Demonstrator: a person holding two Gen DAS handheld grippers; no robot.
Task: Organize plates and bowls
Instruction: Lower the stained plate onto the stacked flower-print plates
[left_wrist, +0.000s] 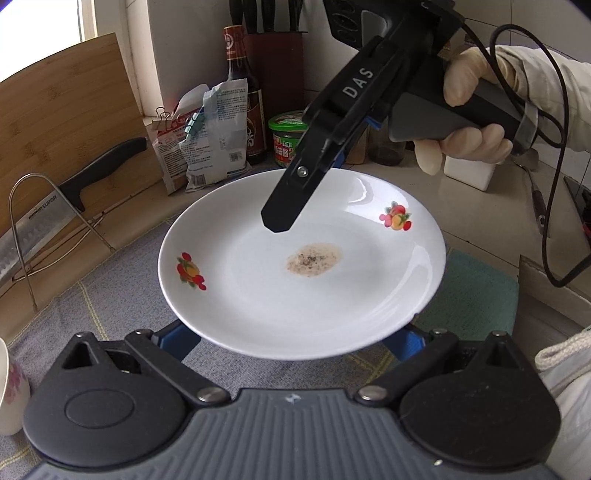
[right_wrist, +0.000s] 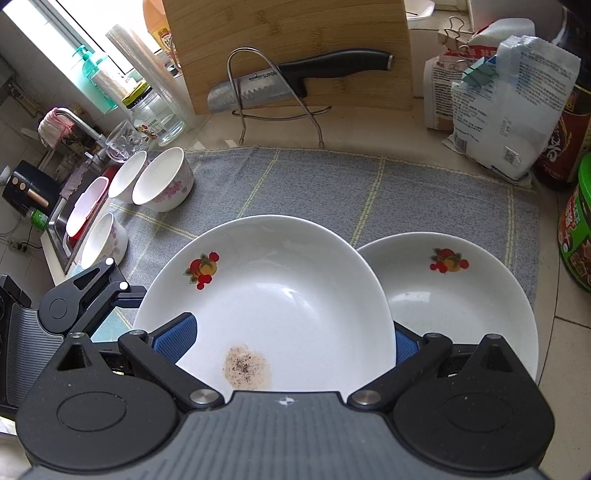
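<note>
A white plate with fruit prints and a brown speckled stain (left_wrist: 303, 266) hangs in the air above the grey mat. It also shows in the right wrist view (right_wrist: 266, 306). My right gripper (left_wrist: 280, 221) grips its far rim, with one blue pad (right_wrist: 177, 336) over the rim and the other behind it. My left gripper (left_wrist: 295, 339) is open under the plate's near edge, its fingers (left_wrist: 177, 339) hidden below. A second fruit-print plate (right_wrist: 458, 295) lies on the mat to the right. Several white floral bowls (right_wrist: 162, 181) stand at the mat's left.
A grey checked mat (right_wrist: 332, 184) covers the counter. A knife in a wire rack (right_wrist: 280, 85) leans against a bamboo board (right_wrist: 288, 37). Clipped bags (right_wrist: 509, 110), a sauce bottle (left_wrist: 240, 92) and a green-lidded jar (left_wrist: 288, 140) stand behind. A sink (right_wrist: 62, 221) is at left.
</note>
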